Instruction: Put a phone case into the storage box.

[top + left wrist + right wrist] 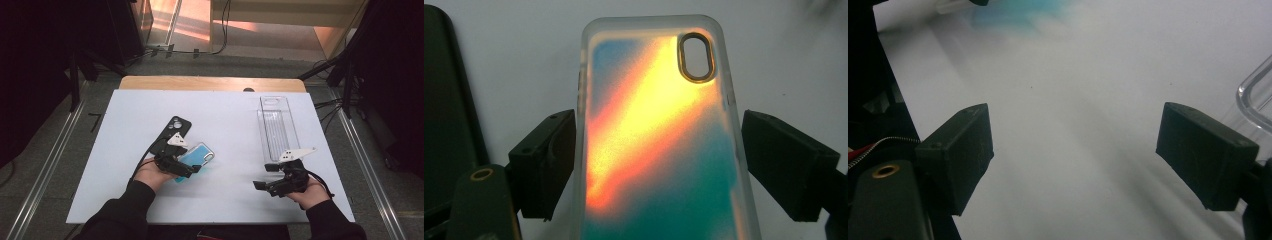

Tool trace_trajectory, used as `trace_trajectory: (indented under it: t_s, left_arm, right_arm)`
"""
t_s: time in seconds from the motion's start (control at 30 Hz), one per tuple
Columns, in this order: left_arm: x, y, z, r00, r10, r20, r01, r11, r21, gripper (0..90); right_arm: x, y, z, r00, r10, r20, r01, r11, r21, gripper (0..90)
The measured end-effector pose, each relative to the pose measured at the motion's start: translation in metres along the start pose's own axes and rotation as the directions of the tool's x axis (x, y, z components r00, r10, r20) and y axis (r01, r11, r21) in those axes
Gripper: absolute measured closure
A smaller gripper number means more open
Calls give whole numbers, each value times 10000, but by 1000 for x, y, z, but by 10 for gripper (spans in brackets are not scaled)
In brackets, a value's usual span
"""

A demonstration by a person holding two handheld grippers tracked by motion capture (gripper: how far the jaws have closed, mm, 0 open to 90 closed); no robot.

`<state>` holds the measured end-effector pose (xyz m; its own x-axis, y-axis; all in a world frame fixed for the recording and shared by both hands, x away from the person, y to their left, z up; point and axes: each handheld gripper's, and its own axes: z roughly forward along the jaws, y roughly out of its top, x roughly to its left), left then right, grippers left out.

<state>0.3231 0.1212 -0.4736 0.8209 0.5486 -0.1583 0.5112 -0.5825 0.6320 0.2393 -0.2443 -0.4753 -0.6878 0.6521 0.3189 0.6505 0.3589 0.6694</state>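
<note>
Black phone case (176, 127) flat on tabletop (230, 120), far left. My left hand-held gripper (659, 150) straddles teal-orange phone case (659, 140), jaws apart, one just beside each long edge. My right hand-held gripper (1075, 160) open over bare tabletop. Clear tray (276, 127) far right.

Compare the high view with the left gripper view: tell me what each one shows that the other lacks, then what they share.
The high view alone takes in the clear plastic tray at the right of the table, the right gripper open over bare table, and the person's sleeves.

The left gripper view alone gives the close detail: the phone case's orange and teal colouring, its oval camera hole, and the jaws standing on either side of it with a gap at the right jaw.

Both show the phone case, the black phone case beside it, the left gripper and the white table.
</note>
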Motion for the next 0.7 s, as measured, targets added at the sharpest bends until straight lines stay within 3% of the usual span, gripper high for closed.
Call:
trace_trajectory:
  t_s: [0.1, 0.3, 0.7]
  left_arm:
    - [-2, 2, -9, 9989, -383, 284, 391, 9988, -289, 171]
    - [-4, 4, -19, 9957, -663, 642, 698, 9961, -535, 170]
    - [-12, 7, -25, 9947, -814, 620, 873, 9912, -991, 171]
  right_arm:
    - [0, 0, 0, 10000, 7, 12, -7, 10000, -47, 134]
    - [1, 2, 0, 9999, 82, -92, -83, 9999, -95, 134]
    - [5, 7, -2, 9996, 215, -207, -223, 9990, -383, 134]
